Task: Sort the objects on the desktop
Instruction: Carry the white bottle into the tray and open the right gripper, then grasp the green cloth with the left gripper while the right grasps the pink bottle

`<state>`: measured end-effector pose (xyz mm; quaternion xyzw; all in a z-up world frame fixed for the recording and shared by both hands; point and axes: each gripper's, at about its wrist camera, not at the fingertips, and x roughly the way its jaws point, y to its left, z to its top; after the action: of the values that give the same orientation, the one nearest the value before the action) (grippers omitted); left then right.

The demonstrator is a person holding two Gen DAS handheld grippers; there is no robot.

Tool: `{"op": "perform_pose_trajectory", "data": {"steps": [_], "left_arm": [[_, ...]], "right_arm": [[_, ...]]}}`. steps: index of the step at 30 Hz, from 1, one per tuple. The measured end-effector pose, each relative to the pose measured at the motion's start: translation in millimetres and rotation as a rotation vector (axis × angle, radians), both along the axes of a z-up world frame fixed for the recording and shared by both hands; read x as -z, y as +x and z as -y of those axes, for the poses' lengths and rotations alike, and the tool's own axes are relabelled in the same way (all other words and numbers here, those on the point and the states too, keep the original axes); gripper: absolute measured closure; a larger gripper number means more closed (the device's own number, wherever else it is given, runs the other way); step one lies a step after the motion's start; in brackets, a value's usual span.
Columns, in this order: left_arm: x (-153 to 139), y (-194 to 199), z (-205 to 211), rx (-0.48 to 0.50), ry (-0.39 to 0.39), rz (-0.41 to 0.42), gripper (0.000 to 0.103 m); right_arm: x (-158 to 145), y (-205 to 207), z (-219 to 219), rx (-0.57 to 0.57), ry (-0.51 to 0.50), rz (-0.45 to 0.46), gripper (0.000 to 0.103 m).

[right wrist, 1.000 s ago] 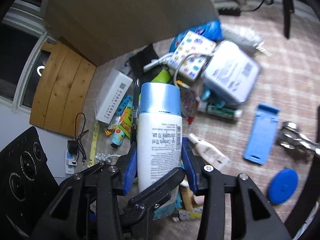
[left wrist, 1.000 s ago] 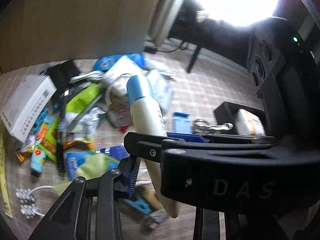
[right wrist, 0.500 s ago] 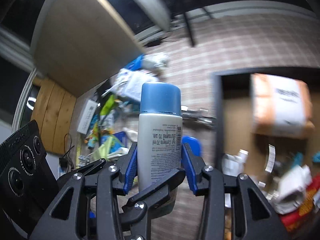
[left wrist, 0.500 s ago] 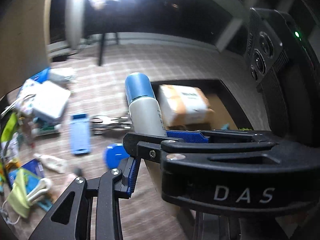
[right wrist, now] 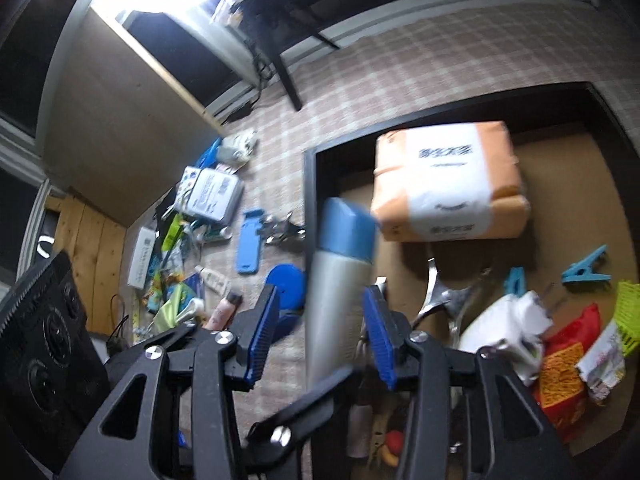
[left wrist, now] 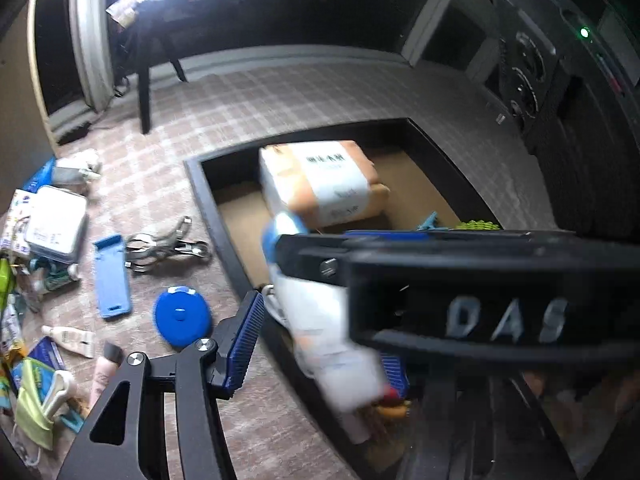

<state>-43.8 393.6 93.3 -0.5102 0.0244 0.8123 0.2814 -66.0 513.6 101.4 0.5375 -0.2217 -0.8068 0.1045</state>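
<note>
A white bottle with a blue cap [right wrist: 336, 280] stands between the blue pads of my right gripper [right wrist: 320, 330]. The jaws have spread, and a gap shows beside the left pad. The bottle is blurred and tilts over the left edge of the black storage box [right wrist: 308, 184]. It also shows in the left wrist view [left wrist: 316, 308]. My left gripper [left wrist: 316, 316] is open around the same spot, with its blue left pad [left wrist: 244, 336] apart from the bottle.
The box holds an orange tissue pack [right wrist: 448, 180], blue clothespins [right wrist: 588, 268], snack bags [right wrist: 568, 364] and a white adapter [right wrist: 508, 328]. On the checked cloth left of it lie a blue phone stand [left wrist: 112, 276], a blue round case [left wrist: 182, 316], metal clips [left wrist: 168, 242] and a pile of packets.
Both grippers swung right from the pile to the box. The right jaws, shut on the bottle before, have opened, and the bottle tips and slips down.
</note>
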Motion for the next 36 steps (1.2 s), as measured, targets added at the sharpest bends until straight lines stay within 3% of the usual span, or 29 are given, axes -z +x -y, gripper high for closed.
{"op": "perform_pose_trajectory", "data": {"steps": [7, 14, 27, 36], "left_arm": [[-4, 2, 37, -0.077, 0.001, -0.016, 0.051], [-2, 8, 97, -0.217, -0.024, -0.026, 0.051], [20, 46, 255, -0.592, -0.029, 0.041, 0.051], [42, 71, 313, -0.73, 0.002, 0.108, 0.053]], "right_arm": [[-7, 2, 10, -0.026, 0.034, -0.011, 0.051], [-8, 12, 44, -0.102, 0.056, -0.022, 0.05], [-6, 17, 119, -0.24, 0.076, -0.036, 0.045], [5, 19, 168, -0.311, 0.097, -0.028, 0.045]]}}
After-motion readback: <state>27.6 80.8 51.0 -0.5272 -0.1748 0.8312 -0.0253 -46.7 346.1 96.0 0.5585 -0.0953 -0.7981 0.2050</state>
